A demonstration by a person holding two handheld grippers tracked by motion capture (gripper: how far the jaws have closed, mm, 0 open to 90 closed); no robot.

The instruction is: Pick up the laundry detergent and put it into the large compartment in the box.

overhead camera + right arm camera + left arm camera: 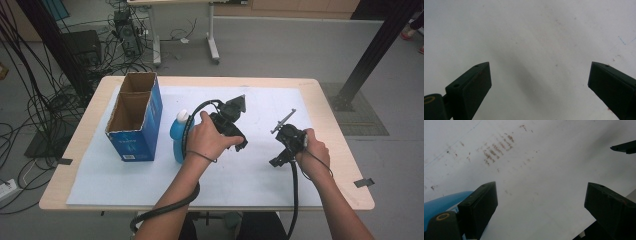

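Two tools, left tool (239,146) and right tool (278,161), gape empty beside one blue bottle (178,133) and one box (135,116).

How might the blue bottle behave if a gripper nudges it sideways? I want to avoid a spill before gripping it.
The blue bottle stands upright beside the cardboard box, so a high push would probably tip it. Its smooth, rounded plastic side may slip between pads. The left gripper is open beside it, not yet gripping.
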